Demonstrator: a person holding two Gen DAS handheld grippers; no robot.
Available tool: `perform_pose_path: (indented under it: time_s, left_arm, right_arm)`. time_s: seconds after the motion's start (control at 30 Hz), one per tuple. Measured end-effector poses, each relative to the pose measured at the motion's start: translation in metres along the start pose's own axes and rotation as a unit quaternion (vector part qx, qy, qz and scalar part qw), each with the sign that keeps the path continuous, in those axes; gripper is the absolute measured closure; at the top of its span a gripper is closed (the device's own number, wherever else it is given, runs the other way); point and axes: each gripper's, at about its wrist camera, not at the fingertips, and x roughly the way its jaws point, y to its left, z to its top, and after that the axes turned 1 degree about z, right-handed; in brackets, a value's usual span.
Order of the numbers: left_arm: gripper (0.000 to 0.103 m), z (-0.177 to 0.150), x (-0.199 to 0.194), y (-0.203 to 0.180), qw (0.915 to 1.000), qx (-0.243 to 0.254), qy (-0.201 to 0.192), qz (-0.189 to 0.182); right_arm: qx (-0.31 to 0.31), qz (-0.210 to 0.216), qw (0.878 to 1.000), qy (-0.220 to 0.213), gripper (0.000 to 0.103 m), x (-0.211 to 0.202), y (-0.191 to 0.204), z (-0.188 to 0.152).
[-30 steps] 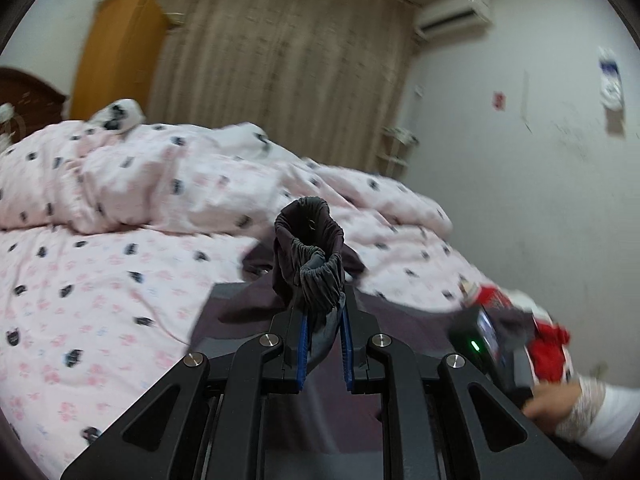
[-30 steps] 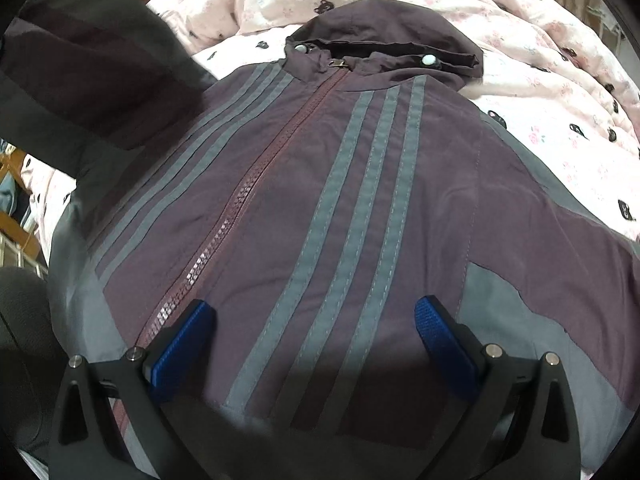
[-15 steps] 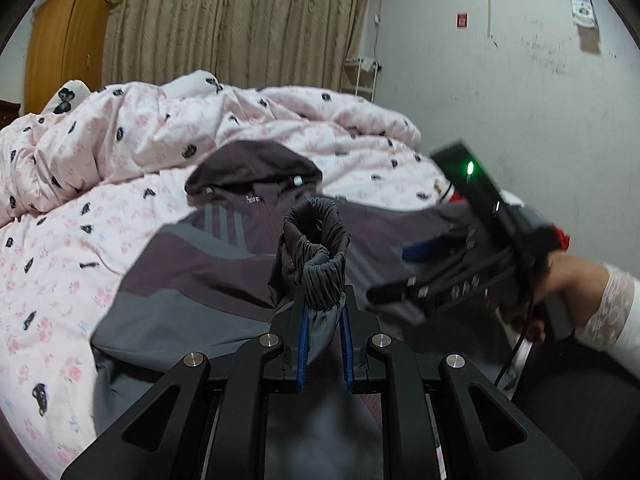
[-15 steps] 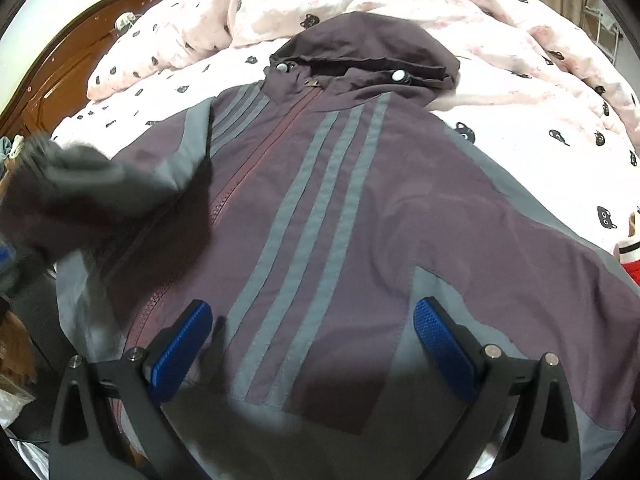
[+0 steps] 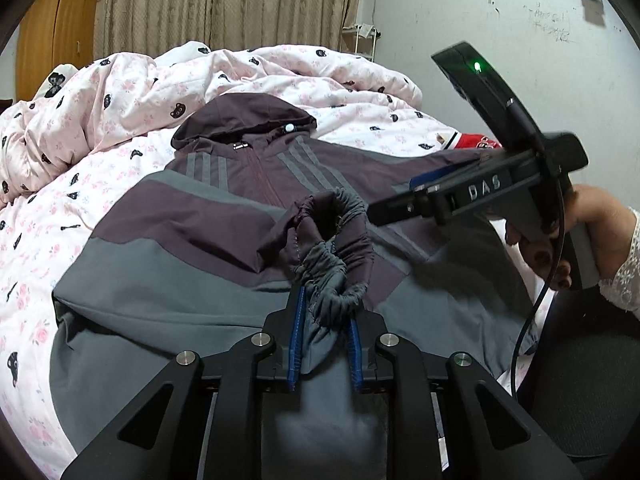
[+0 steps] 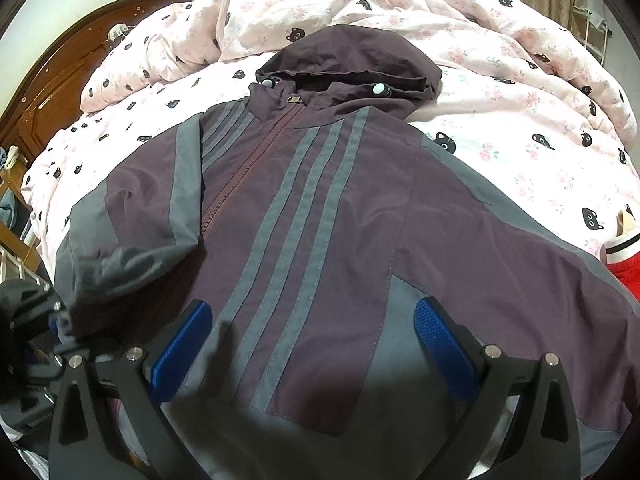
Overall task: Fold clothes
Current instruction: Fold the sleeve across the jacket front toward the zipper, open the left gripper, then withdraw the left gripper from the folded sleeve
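Observation:
A maroon and grey hooded jacket with three grey stripes lies front up on the bed, hood toward the far side; it also shows in the left wrist view. My left gripper is shut on the jacket's gathered grey sleeve cuff, held over the jacket's lower body. My right gripper is open and empty, hovering just above the jacket's lower front. It appears in the left wrist view at the right, held by a hand.
A pink patterned duvet is bunched at the far side of the bed. A red garment lies at the right bed edge. A wooden headboard is at the left, curtains and a wardrobe behind.
My left gripper has carried the sleeve cuff down and across over the jacket's body. The right gripper stayed open above the jacket's lower front.

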Motion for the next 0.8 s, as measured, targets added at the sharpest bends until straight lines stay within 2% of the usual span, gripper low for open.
perform_pose_path:
  time_s: [0.13, 0.2, 0.3, 0.4, 0.57, 0.63, 0.73, 0.8]
  left_arm:
    - [0.071, -0.005, 0.0, -0.005, 1.0, 0.002, 0.0, -0.007]
    - [0.061, -0.006, -0.002, -0.012, 0.9999, 0.013, -0.004, -0.007]
    - [0.053, -0.008, -0.007, -0.023, 0.9994, 0.027, -0.013, -0.015]
    - [0.051, -0.008, -0.012, -0.033, 0.9985, 0.04, -0.014, -0.035]
    - [0.051, -0.009, -0.017, -0.045, 0.9971, 0.064, -0.013, -0.04]
    - [0.051, -0.008, -0.022, -0.048, 0.996, 0.069, -0.015, -0.054]
    - [0.051, -0.002, -0.034, -0.047, 0.9944, 0.074, -0.028, -0.069]
    - [0.051, 0.008, -0.045, -0.036, 0.9951, 0.059, -0.045, -0.065]
  right_arm:
    - [0.004, -0.001, 1.0, -0.006, 0.0, -0.002, -0.001, 0.002]
    - [0.006, 0.0, 1.0, -0.01, 0.0, -0.004, -0.002, 0.003]
    - [0.007, -0.001, 1.0, -0.017, 0.0, -0.007, -0.002, 0.004]
    - [0.006, -0.001, 1.0, -0.024, 0.0, -0.009, -0.001, 0.006]
    - [0.006, 0.004, 1.0, -0.031, 0.0, -0.012, 0.001, 0.008]
    - [0.004, 0.007, 0.999, -0.034, 0.0, -0.013, 0.002, 0.008]
    - [-0.01, 0.014, 0.999, -0.046, 0.0, -0.018, 0.01, 0.009]
    - [-0.024, 0.018, 0.998, -0.057, 0.0, -0.022, 0.017, 0.01]
